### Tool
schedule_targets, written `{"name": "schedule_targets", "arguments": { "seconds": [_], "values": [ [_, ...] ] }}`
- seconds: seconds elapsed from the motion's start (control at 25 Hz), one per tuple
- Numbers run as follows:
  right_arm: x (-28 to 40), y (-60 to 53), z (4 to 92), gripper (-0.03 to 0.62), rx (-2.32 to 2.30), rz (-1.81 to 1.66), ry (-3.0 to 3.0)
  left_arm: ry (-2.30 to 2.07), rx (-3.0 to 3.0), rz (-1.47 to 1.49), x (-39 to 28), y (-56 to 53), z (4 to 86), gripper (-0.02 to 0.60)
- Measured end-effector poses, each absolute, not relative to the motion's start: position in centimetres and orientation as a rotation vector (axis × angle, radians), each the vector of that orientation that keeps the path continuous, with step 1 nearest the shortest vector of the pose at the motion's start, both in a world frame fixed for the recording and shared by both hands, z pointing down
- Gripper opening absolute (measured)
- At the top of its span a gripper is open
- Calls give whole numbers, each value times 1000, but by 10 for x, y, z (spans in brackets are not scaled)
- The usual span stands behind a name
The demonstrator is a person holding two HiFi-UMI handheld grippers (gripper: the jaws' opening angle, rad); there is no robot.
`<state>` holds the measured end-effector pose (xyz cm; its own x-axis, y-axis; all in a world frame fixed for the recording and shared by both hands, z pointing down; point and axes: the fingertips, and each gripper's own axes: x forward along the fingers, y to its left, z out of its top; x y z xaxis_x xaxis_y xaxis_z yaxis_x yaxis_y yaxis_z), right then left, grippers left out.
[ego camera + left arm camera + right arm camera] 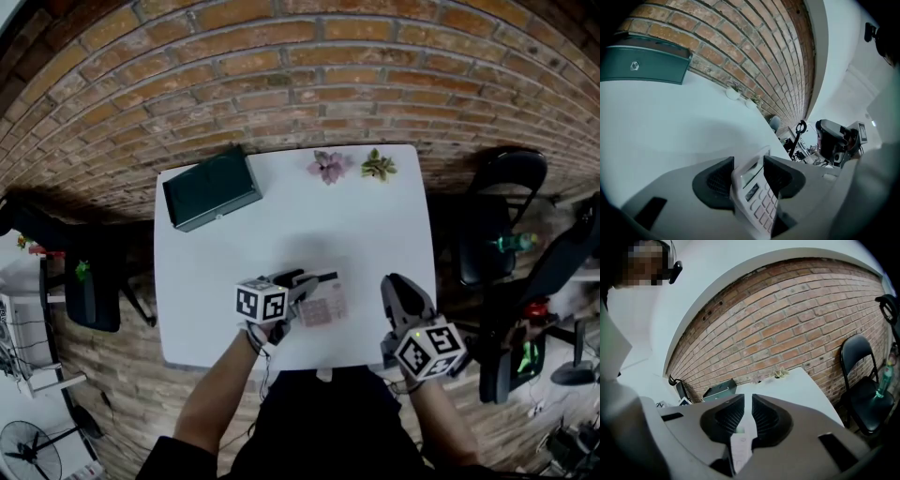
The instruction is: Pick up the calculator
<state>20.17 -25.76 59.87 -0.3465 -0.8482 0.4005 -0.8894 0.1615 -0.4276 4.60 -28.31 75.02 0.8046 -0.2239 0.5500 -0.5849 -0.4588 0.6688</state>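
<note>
My left claw (749, 174) is spread wide, straddling the calculator (324, 306), which lies near the worktop's (375, 225) near edge. I should seat both pads squarely on its side edges, then squeeze gently. My right claw (746, 414) is barely parted and empty.

A red-brown brick wall (281, 75) runs behind a white rectangular table (197, 309), whose far edge lies near the bricks. To the table's right a black folding chair (860, 380) stands before the wall, with a green bottle (882, 378) on its seat. Another dark chair (94, 295) stands at the table's left. The floor (122, 366) looks like tan wooden boards, though the warped lens makes that uncertain. A floor fan (28, 455) stands in the head view's lower left corner. Above the bricks lies a plain white surface (740, 273). The light is even and the shadows soft.
</note>
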Motion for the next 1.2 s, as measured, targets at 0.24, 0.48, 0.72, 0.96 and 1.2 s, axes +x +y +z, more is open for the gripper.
{"name": "schedule_targets", "arguments": {
  "seconds": [0.24, 0.48, 0.72, 0.96, 1.2],
  "values": [
    [203, -250, 594, 48, 1758, 947, -2356, -556, 2042, 530, 56, -282, 757, 192],
    [207, -241, 593, 38, 1774, 955, -2345, -521, 2040, 561, 56, -273, 751, 146],
    [201, -238, 587, 15, 1762, 961, -2353, -495, 2022, 512, 56, -258, 737, 82],
    [194, -240, 575, 11, 1737, 940, -2385, -532, 2015, 388, 54, -254, 713, 51],
    [187, -247, 558, 9, 1718, 893, -2422, -595, 2041, 272, 42, -264, 678, 51]
  ]
}}
